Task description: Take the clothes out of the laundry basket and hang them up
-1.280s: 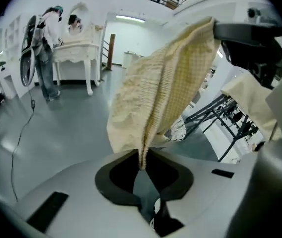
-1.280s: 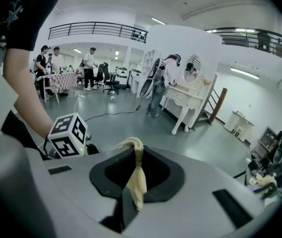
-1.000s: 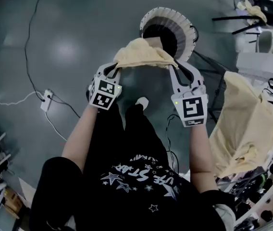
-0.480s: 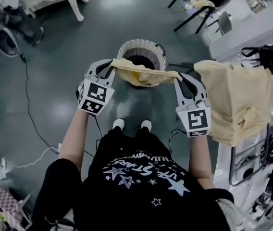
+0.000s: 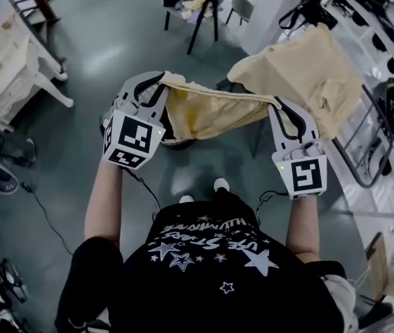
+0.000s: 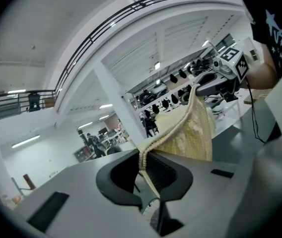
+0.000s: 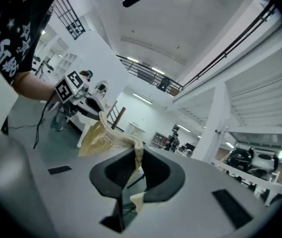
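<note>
Head view centre: a pale yellow garment (image 5: 211, 113) is held stretched between the left claw (image 5: 161, 80) and the right claw (image 5: 277, 104), each clamped on its gathered edge.

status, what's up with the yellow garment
Left gripper, right gripper both shut on yellow garment. It hangs stretched between them. Second yellow garment already hung at right.
</note>
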`<state>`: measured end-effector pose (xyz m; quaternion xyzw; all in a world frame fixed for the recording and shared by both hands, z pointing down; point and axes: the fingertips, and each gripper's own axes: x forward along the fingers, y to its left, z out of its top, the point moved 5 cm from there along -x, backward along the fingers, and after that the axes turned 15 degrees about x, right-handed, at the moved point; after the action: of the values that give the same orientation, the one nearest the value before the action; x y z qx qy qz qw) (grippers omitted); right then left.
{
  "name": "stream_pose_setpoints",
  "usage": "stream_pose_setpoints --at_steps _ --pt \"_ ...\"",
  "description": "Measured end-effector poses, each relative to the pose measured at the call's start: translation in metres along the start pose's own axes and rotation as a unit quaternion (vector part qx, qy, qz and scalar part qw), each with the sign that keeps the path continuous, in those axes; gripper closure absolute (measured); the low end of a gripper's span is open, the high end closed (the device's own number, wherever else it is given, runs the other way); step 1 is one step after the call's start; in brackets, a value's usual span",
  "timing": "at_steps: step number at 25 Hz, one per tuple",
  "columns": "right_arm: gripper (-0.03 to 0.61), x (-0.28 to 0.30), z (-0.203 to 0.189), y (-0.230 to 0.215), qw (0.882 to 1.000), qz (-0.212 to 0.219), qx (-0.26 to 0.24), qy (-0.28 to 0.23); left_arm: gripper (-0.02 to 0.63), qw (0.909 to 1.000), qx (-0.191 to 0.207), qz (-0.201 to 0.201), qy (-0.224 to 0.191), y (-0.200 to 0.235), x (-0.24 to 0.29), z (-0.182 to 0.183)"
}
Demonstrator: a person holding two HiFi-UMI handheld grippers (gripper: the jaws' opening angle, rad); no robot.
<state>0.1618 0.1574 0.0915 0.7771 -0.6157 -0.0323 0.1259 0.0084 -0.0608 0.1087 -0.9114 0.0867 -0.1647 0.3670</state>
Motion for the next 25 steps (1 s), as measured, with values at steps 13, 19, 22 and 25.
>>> stream_pose_setpoints --at_steps 13,19,22,25 --pt "0.534 -0.233 0.002 -0.091 0.96 -0.281 0.014 -0.003 0.563 0.9474 0.109 -0.149 -0.261 -0.093 0.075 0.232" --pt "0.534 -0.327 0.007 -0.12 0.926 -0.379 0.001 -0.003 0.563 0.9083 0.131 -0.205 -0.34 -0.148 0.097 0.328" --pt "0.534 -0.375 0.009 -0.146 0.914 -0.405 0.009 -0.006 0.563 0.8963 0.137 -0.229 -0.354 -0.181 0.104 0.375" --pt "0.534 -0.396 -0.007 -0.159 0.907 -0.42 0.007 -0.006 0.563 0.8885 0.147 -0.247 -0.357 -0.214 0.118 0.388"
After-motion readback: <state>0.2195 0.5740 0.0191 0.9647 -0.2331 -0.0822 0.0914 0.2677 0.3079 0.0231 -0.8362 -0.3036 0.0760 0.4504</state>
